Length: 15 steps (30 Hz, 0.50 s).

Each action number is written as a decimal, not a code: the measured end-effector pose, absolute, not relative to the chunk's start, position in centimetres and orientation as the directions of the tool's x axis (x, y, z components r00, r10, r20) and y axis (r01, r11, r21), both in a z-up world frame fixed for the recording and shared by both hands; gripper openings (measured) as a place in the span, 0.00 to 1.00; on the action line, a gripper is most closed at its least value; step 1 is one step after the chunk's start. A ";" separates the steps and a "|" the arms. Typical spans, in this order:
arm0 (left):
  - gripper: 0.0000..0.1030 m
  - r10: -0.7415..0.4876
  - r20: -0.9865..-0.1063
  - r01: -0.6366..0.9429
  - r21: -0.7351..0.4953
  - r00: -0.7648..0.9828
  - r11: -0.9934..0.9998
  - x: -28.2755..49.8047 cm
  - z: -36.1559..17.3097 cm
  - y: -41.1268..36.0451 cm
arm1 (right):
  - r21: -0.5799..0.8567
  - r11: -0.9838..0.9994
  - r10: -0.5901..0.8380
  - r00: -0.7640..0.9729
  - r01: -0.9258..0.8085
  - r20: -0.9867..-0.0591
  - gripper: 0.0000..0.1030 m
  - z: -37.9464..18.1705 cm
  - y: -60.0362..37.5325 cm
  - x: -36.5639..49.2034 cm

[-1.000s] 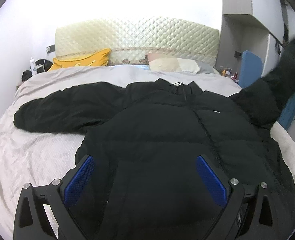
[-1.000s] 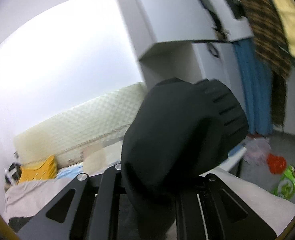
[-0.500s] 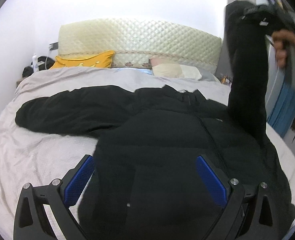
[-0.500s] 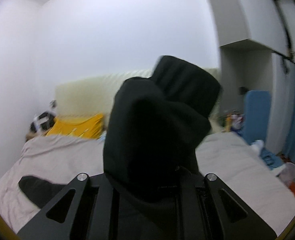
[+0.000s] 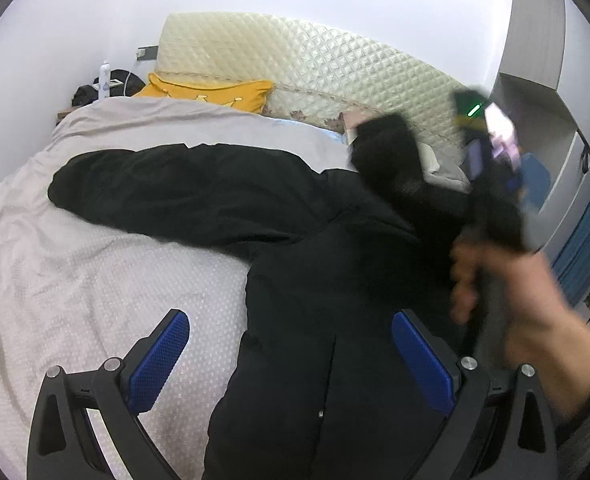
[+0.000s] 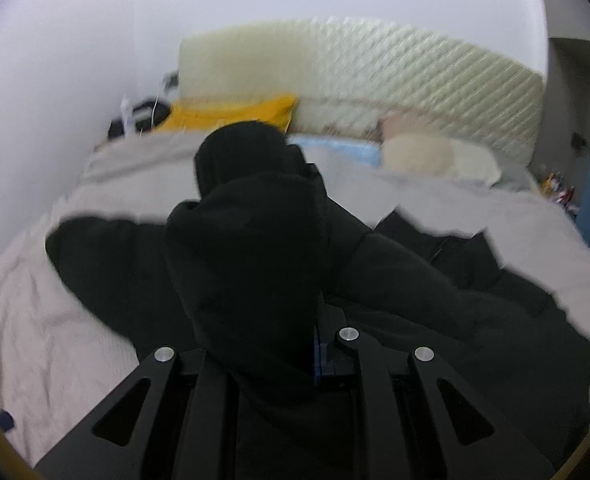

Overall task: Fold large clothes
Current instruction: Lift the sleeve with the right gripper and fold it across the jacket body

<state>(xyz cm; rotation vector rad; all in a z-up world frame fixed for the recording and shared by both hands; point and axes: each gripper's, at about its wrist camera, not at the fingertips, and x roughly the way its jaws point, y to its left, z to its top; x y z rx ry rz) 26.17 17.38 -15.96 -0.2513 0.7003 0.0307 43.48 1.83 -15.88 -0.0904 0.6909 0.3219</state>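
On the bed [image 5: 75, 272], covered with a pale grey sheet, a black padded jacket [image 5: 315, 292] is spread out front upward, its collar toward the quilted cream headboard [image 5: 295, 60]. One sleeve [image 5: 167, 188] is stretched flat toward the left side of the bed. The other sleeve [image 6: 251, 264] is clamped between the nearly closed fingers of the right gripper [image 6: 315, 344] and is held up above the jacket's body, the cuff end drooping forward over the chest. In the left wrist view the right hand [image 5: 511, 292] is seen blurred at the right, wrapped round its tool, with the raised sleeve end dark above the jacket's shoulder. The left gripper [image 5: 291, 356] is spread wide, its blue pads [image 5: 159, 360] apart; nothing is gripped between them, one pad standing over the sheet and the other over the jacket's front. A yellow pillow [image 5: 215, 92] is leaned at the head of the bed, and a pale pillow [image 6: 435, 156] is laid to its right, beside a light blue cloth [image 6: 339, 148]
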 end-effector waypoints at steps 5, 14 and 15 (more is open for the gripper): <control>1.00 -0.064 -0.648 -0.121 -0.237 0.759 0.964 26.1 -16.6 17.9 | 0.049 0.956 0.242 0.686 -0.288 -0.686 0.12 -21.1 3.2 43.6; 1.00 -0.058 -0.645 -0.135 -0.246 0.762 0.960 26.0 -16.7 17.9 | 0.065 0.949 0.268 0.677 -0.309 -0.686 0.32 -18.6 3.7 43.4; 1.00 -0.060 -0.646 -0.131 -0.244 0.761 0.961 26.0 -16.7 17.7 | 0.062 0.946 0.274 0.679 -0.319 -0.681 0.47 -18.0 3.5 42.9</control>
